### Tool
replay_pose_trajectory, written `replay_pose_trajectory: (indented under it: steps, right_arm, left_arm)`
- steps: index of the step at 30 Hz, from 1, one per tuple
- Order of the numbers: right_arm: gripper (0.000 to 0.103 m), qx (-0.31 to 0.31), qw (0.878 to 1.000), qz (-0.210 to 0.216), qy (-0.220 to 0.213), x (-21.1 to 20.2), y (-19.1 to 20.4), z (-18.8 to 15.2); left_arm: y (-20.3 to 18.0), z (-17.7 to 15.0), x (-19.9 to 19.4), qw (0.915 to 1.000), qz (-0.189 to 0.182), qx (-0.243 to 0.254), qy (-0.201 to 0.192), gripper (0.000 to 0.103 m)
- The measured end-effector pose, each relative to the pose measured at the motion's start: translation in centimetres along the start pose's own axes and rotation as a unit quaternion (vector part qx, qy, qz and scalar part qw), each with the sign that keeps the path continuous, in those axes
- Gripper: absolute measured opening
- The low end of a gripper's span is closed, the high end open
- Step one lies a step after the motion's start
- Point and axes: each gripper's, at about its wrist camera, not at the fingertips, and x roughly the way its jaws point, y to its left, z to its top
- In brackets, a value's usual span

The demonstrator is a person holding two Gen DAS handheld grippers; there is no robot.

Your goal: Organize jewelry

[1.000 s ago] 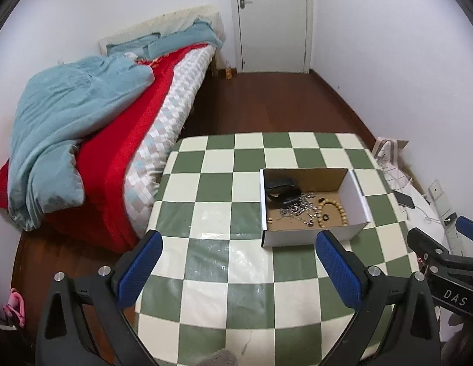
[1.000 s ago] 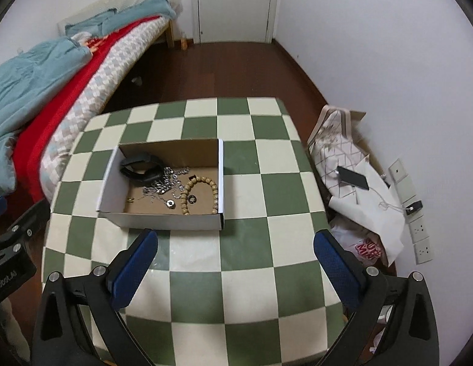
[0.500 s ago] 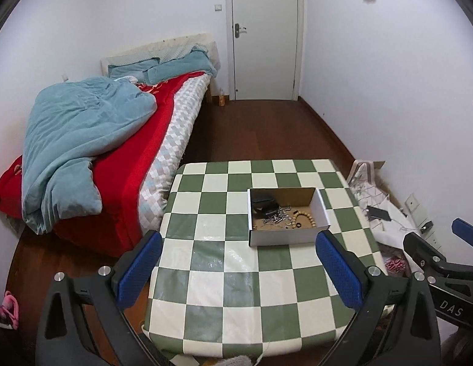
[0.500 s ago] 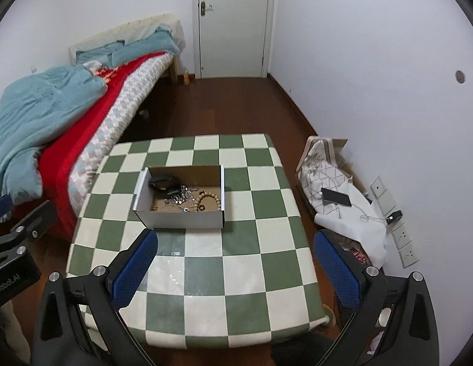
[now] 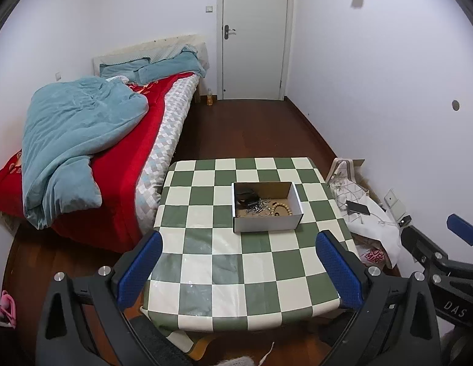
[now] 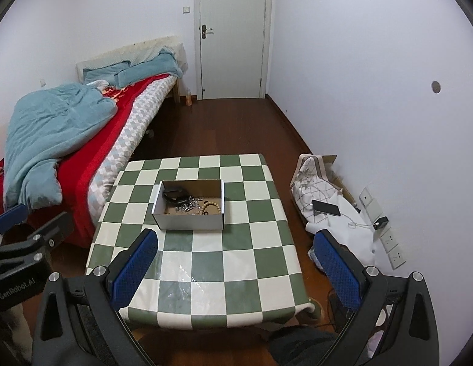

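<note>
Checkered table (image 5: 224, 262) carries a cardboard box (image 5: 267, 224) lying lengthwise left-to-right; left gripper (image 5: 239, 267) and right gripper (image 6: 236, 262) gape empty.

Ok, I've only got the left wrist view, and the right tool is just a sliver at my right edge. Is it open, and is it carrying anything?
Observer: In the right wrist view the right tool is open, jaws wide apart, with nothing between them.
Operator: Where does the box sit relative to it?
Observer: The box lies ahead of it on the table, left of its centre line.
Operator: That tool blocks the low wall on my right. What's there?
Observer: More wall sockets run on below the plugged-in charger.
</note>
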Motion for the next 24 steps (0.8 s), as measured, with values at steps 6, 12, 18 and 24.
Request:
replay_pose_trajectory:
  steps: [6,12,18,24]
  right_arm:
    - [0.103,0.001,1.0,0.005,0.002,-1.7,-0.4,0.0]
    - [0.103,0.003,1.0,0.005,0.007,-1.5,-0.8,1.1]
    - [0.103,0.006,1.0,0.002,0.011,0.6,-0.8,3.0]
    - [0.103,0.004,1.0,-0.002,0.019,3.6,-0.2,5.0]
  left_arm:
    - [0.0,0.6,-0.5,1.0,0.008,-0.004,-0.001,0.102]
    - [0.5,2.1,0.8,0.9995,0.029,-0.015,0.004,0.103]
    - [0.7,4.0,3.5,0.9987,0.044,-0.014,0.019,0.103]
    - [0.7,5.6,5.7,0.998,0.053,-0.014,0.03,0.102]
